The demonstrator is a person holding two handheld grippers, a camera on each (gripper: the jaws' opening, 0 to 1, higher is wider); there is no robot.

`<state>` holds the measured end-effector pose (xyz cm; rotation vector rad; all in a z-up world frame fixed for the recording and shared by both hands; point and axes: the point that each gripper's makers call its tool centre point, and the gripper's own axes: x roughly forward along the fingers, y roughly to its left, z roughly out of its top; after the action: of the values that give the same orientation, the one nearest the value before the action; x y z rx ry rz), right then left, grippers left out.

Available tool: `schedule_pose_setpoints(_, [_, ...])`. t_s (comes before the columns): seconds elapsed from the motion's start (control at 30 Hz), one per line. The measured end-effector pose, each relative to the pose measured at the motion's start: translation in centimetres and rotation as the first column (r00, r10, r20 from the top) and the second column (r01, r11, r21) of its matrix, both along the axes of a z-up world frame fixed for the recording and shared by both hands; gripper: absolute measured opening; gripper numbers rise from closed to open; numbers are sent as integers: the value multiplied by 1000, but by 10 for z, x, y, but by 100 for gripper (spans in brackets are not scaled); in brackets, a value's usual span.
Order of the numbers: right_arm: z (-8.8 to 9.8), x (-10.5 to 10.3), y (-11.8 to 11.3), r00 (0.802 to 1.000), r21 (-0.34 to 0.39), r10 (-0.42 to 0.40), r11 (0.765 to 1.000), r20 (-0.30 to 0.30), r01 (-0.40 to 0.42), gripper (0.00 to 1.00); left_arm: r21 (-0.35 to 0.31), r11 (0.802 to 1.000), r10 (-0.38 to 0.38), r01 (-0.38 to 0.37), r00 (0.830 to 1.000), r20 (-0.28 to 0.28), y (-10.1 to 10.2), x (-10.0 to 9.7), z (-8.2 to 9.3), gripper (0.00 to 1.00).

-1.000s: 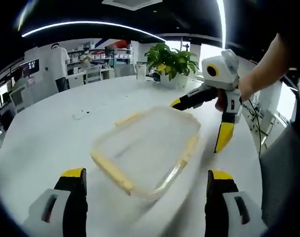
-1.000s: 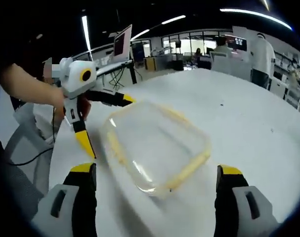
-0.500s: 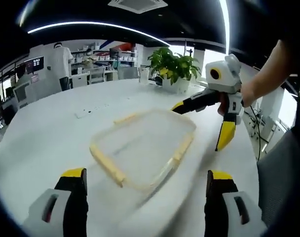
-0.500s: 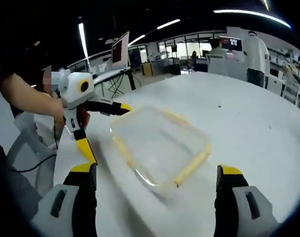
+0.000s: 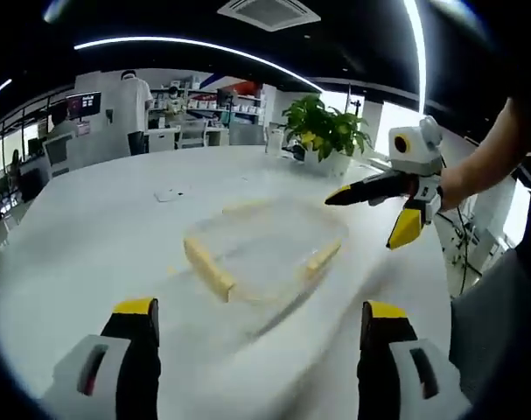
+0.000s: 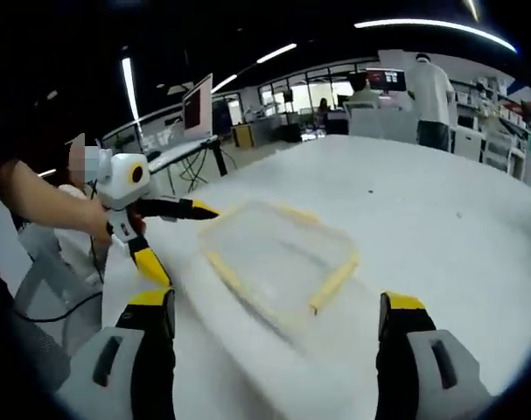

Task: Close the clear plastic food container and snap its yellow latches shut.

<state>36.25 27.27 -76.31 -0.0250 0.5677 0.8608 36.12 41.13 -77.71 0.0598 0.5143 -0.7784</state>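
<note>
1. Container (image 5: 263, 254) with yellow latches (image 5: 209, 269) sits on white tabletop (image 5: 90, 236), between both tools.
2. Left tool (image 5: 256, 350): jaws wide apart, empty, short of container.
3. Right tool (image 6: 274, 337): jaws spread, empty, hand-held beside container.

Large white round-edged table (image 5: 90, 236) (image 6: 440, 201), smooth and matte. On it, near the middle: clear plastic food container with yellow latches (image 5: 261, 254) (image 6: 278, 254), lying flat. At the far edge: green leafy plant in a white pot (image 5: 324, 131). Near the container: small pale flat item (image 5: 169, 194), blurred.
</note>
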Motion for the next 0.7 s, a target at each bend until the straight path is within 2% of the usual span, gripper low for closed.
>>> schedule_pose_setpoints(0.13, [8,-8,-2,1000,21,-7,1000,21,7,93,-28,999,35,-35,999,-3,5,-9,6,91])
schedule_pose_setpoints(0.27, [13,-15,-7,999,34,-32,999,10,32,93,-42,997,61,-61,998,-4,11,-18,9,91])
schedule_pose_setpoints(0.47, [30,-30,-6,998,76,-58,995,20,56,91,-61,994,88,-88,996,-11,18,-34,16,88])
schedule_pose_setpoints(0.7, [32,-46,-14,997,77,-75,994,15,74,93,-81,990,118,-119,993,-15,25,-48,24,87])
